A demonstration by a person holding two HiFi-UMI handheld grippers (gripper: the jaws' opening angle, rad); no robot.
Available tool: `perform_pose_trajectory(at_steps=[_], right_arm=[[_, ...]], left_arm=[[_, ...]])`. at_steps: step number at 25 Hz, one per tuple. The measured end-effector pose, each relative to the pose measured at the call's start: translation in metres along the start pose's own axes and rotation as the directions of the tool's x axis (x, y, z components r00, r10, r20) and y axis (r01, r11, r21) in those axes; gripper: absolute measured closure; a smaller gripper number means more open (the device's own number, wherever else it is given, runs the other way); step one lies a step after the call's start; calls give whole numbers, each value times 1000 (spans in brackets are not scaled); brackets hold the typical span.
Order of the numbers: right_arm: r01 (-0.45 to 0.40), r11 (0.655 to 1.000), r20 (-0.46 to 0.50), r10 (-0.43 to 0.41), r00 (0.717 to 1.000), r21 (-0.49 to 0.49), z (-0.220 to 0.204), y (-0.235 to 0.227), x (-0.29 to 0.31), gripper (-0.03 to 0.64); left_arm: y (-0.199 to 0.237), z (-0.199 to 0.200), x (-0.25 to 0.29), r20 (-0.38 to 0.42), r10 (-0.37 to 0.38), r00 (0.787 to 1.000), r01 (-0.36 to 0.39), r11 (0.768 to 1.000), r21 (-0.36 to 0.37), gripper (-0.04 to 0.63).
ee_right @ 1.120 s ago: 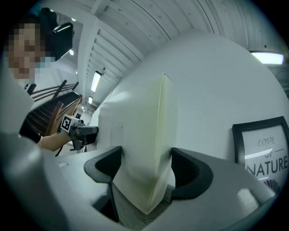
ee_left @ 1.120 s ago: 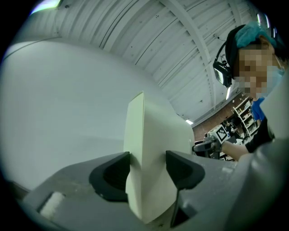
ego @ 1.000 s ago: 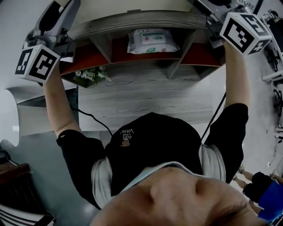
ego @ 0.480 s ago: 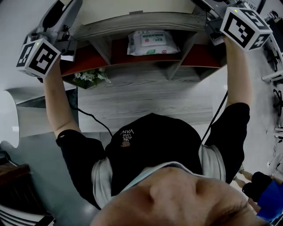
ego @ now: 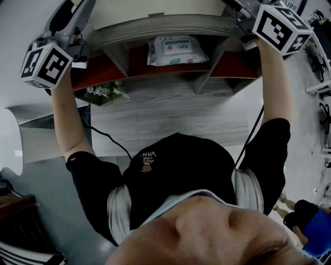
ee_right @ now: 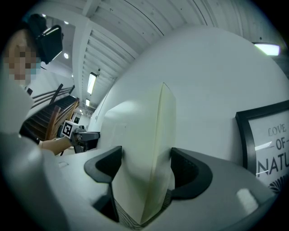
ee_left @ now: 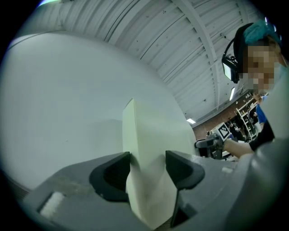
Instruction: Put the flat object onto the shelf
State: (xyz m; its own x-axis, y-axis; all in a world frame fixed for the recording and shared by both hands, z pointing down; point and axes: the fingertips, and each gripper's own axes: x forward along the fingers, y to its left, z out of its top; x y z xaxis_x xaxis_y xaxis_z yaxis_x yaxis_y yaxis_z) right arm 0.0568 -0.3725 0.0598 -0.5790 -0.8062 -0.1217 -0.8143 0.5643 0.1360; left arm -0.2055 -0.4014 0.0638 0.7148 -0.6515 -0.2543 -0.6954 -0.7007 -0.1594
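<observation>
A flat cream board (ego: 155, 7) is held up above the grey wooden shelf (ego: 160, 25), one gripper at each end. In the left gripper view my left gripper (ee_left: 148, 162) is shut on the board (ee_left: 153, 131), which stands on edge between the dark pads (ee_left: 110, 173). My right gripper (ee_right: 146, 164) is shut on the board's other end (ee_right: 140, 135) in the same way. The head view shows the left gripper's marker cube (ego: 45, 64) and the right one's (ego: 282, 28) beside the shelf's top corners; the jaws there are cut off by the frame edge.
A pack of wet wipes (ego: 176, 50) lies in the shelf's middle compartment, between red-floored side compartments (ego: 232, 66). A small bunch of flowers (ego: 106, 89) sits at the lower left. A framed picture (ee_right: 266, 140) hangs on the white wall. Cables trail down from both arms.
Both marker cubes have edged slightly toward the top of the head view, the left one a little more. Both grips on the board are unchanged.
</observation>
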Motion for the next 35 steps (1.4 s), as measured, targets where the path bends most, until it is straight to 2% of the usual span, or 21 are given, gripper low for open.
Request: perform_pose_trajectory(at_steps=[5, 12, 15, 18, 35], right_arm=[[12, 999, 8, -12, 1000, -31, 3, 1, -2, 277], [-2, 1000, 26, 2, 1000, 3, 0, 0, -4, 264], [1, 1000, 34, -1, 999, 3, 0, 0, -6, 261], [-5, 1000, 43, 5, 999, 8, 0, 2, -7, 221], [-12, 999, 84, 8, 996, 42, 2, 5, -26, 212]], left_arm=[[-2, 3, -1, 14, 2, 1000, -2, 1000, 13, 341], [0, 2, -3, 16, 16, 1000, -16, 1000, 1, 325], [1, 3, -5, 25, 26, 999, -26, 1000, -6, 300], [2, 4, -7, 35, 35, 999, -34, 999, -13, 265], [-4, 2, -17, 38, 33, 999, -31, 999, -40, 224]])
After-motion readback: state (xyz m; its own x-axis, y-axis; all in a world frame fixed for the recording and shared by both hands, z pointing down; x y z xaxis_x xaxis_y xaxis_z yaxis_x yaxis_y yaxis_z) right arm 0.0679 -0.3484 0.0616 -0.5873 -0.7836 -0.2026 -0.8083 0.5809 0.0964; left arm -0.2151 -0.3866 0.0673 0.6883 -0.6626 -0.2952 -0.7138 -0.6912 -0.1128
